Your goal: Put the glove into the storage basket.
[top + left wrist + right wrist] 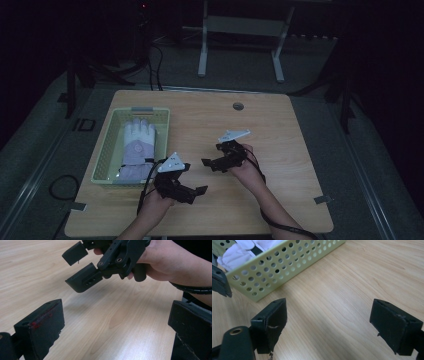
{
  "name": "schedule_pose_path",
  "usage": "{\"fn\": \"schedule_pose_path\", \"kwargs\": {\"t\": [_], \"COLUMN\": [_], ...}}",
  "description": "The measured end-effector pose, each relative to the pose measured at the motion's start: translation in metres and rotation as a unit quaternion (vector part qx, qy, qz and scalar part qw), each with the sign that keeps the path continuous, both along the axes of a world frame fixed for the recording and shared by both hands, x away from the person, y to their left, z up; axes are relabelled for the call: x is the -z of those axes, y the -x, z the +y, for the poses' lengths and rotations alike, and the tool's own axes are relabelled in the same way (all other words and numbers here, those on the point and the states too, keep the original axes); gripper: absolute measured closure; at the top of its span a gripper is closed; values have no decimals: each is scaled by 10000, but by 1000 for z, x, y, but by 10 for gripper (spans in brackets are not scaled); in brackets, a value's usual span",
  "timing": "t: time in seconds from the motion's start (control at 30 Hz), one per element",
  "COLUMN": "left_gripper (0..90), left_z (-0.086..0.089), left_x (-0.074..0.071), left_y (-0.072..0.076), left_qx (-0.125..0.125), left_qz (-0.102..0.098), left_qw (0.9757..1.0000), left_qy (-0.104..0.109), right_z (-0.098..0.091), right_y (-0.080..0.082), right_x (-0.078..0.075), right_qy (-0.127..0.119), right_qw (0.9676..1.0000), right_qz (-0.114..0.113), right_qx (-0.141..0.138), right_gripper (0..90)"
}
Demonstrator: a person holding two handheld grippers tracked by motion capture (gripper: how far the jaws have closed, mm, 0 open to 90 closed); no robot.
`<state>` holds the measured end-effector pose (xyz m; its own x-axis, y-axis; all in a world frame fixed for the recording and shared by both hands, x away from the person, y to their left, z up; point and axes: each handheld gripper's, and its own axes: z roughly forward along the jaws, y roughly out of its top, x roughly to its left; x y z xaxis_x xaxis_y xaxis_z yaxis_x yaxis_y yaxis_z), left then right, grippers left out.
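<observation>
Two forearms come in from the bottom of the high view, each hand gripping a black two-jaw tool over the bare middle of the wooden table [280,200]. On the person's left, the left gripper [199,192] hangs low over the tabletop just in front of the basket's near corner, jaws pointing to the right. Its own view shows those jaws spread wide, one at the lower left with red smudges on its pad, the other at the right edge, and bare wood between them; it has hold of nothing.

Across from it, the right gripper [210,163] points left, toward the basket, its grey three-cornered plate on top. From the left gripper view it [78,267] appears held in the hand [162,262] with a gap between its two jaws. In the right gripper view the jaws stand far apart over bare wood, gripping nothing.

Over on the table's left side sits a pale green perforated basket [106,145]. Inside it lies a white glove [138,145] with a lavender panel and a dark strap, fingers pointing away from the person. Seen from the right gripper, the basket's wall [287,265] stands just beyond the jaws, with the glove [239,251] showing white behind it. Neither tool touches basket or glove.
</observation>
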<state>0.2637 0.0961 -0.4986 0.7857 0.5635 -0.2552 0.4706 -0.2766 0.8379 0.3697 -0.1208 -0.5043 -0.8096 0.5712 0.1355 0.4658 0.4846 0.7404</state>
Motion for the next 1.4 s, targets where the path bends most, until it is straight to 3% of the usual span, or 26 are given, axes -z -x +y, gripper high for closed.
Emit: {"fn": "schedule_pose_path", "kwargs": {"t": [0.5, 0.7, 0.8, 1.4], "left_gripper": [8, 8, 8, 8], "left_z": [-26, -33, -37, -53], "left_x": [26, 38, 45, 63], "left_y": [4, 4, 4, 5], "left_qx": [465, 585, 610, 815], "left_qz": [194, 228, 264, 121], "left_qw": [9987, 9980, 9977, 9957], "left_qy": [-121, -33, -123, -434], "right_z": [-33, -46, -51, -97], "right_y": [12, 17, 19, 33], "right_x": [25, 33, 36, 49], "right_qy": [95, 43, 137, 239], "right_qw": [9999, 9999, 9999, 9993], "right_qz": [66, 33, -41, -195], "right_qx": [49, 87, 97, 226], "right_gripper": [143, 145, 145, 144]}}
